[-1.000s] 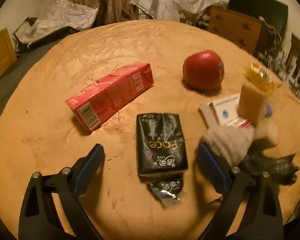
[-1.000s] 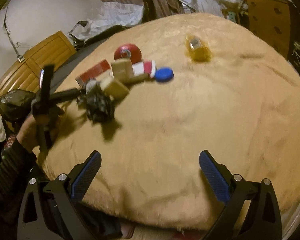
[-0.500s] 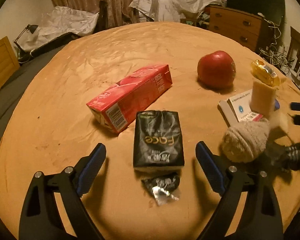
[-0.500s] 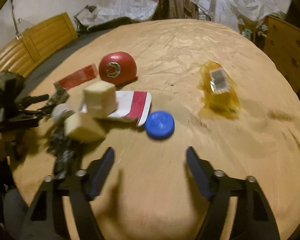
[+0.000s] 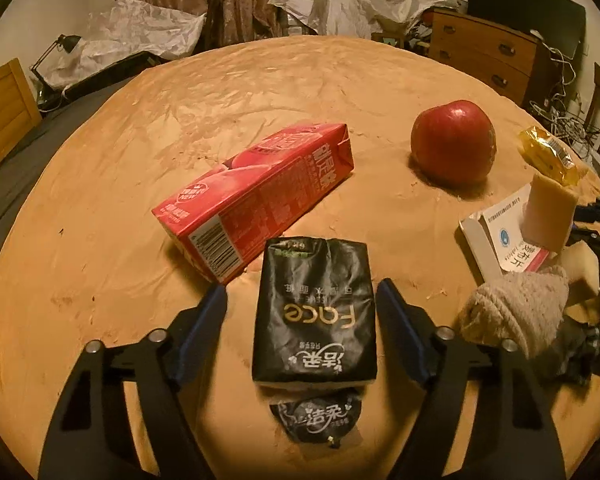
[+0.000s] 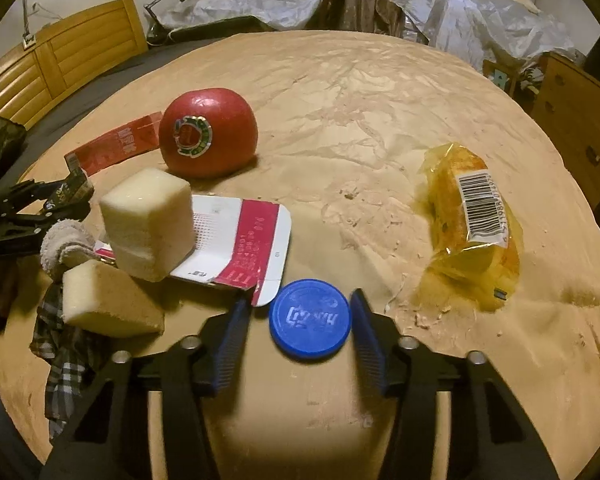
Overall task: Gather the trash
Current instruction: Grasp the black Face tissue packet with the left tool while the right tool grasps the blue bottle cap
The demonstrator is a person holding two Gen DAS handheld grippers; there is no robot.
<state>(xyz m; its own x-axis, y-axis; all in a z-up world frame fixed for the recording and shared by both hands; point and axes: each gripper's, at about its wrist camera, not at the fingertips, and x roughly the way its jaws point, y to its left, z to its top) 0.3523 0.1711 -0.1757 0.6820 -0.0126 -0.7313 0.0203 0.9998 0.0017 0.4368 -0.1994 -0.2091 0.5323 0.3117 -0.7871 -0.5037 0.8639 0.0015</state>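
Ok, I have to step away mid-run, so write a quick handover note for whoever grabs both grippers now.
Left gripper: jaws have just been closing around the black tissue pack, pads not yet touching.
Right gripper: jaws have just been closing around the blue cap, left pad still clear.
On the table: red carton, yellow wrapper, torn box, black scrap, apple.
Done: nothing lifted.
Left: close, lift, collect the rest.

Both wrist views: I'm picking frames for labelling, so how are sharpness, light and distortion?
Left wrist view: sharp, warm dim light, the black tissue pack's print readable; fisheye bulges the table and corners go black. Right wrist view: also sharp, the blue lid embossing legible, soft glare on the apple, same bulge and dark corners.
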